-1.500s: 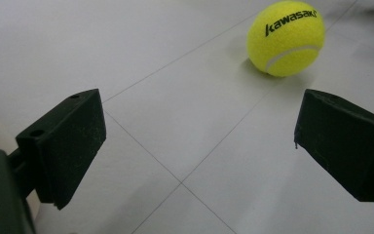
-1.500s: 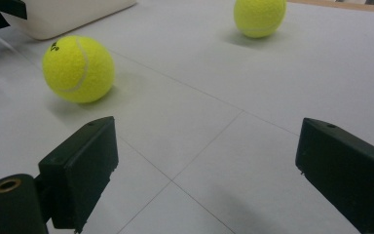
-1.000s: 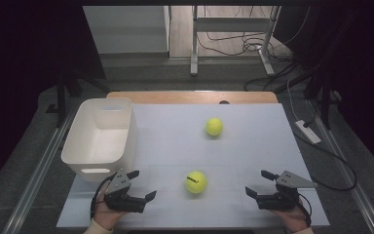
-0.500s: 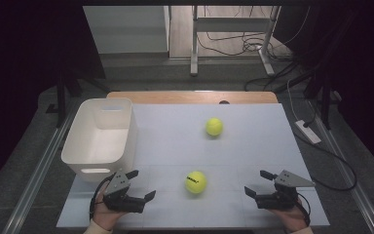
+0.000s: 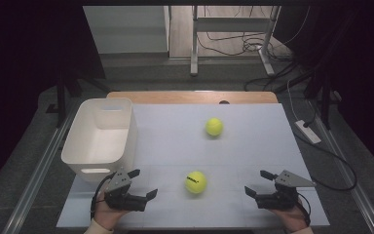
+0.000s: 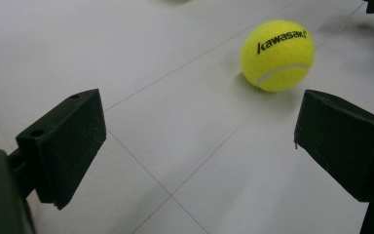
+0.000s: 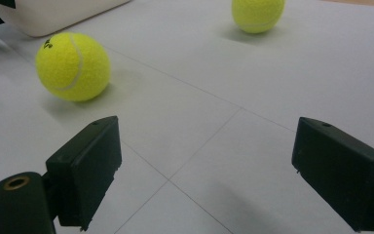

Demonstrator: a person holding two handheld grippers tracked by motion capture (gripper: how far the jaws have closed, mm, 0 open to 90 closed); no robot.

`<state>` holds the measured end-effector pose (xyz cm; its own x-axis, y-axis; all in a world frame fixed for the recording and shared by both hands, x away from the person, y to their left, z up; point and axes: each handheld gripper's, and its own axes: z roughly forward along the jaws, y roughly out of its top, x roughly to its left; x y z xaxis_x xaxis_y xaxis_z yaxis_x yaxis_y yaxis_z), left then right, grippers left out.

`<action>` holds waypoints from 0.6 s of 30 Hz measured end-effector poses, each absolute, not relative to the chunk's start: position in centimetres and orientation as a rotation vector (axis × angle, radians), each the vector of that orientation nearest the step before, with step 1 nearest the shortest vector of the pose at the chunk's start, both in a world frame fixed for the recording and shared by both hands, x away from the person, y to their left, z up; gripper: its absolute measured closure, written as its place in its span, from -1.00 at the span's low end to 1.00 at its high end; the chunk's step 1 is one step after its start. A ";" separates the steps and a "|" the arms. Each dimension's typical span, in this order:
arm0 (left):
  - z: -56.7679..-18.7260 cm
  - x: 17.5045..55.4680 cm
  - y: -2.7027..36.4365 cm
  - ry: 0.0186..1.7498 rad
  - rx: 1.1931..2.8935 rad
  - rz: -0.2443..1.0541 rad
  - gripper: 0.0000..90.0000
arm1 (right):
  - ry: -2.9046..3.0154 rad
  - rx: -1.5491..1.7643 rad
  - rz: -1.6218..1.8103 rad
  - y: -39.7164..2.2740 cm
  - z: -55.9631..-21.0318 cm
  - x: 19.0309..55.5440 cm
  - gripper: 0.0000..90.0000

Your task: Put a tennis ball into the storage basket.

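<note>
Two yellow tennis balls lie on the white table (image 5: 258, 141). The near ball (image 5: 195, 182) sits between my two grippers; the far ball (image 5: 214, 126) rests toward the middle of the table. My left gripper (image 5: 143, 183) lies at the front left, jaws open and empty, pointing at the near ball (image 6: 277, 54), which has black lettering. At the front right my right gripper (image 5: 256, 182) is also open and holds nothing. In the right gripper view the near ball (image 7: 73, 66) lies ahead to the left and the far ball (image 7: 257, 13) farther off, past my open right gripper (image 7: 207, 165).
A white plastic bin (image 5: 97, 139) stands at the table's left side, just beyond my left gripper; its lower wall (image 7: 53, 12) appears in the right gripper view. A wooden strip (image 5: 190, 96) runs along the far edge. Cables and a metal stand lie on the floor behind.
</note>
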<state>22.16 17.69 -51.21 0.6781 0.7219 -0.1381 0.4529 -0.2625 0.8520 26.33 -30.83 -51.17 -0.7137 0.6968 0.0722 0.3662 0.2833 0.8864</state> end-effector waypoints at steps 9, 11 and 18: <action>-50.5 22.2 16.8 0.931 1.928 0.357 -0.87 | 2.235 0.956 1.401 -30.7 -51.2 26.4 -0.74; -50.4 22.2 16.6 0.927 1.932 0.363 -0.87 | 2.236 0.956 1.402 -30.7 -51.2 26.4 -0.74; -49.7 22.5 16.0 0.924 1.941 0.368 -0.87 | 2.239 0.954 1.402 -30.7 -51.3 26.6 -0.74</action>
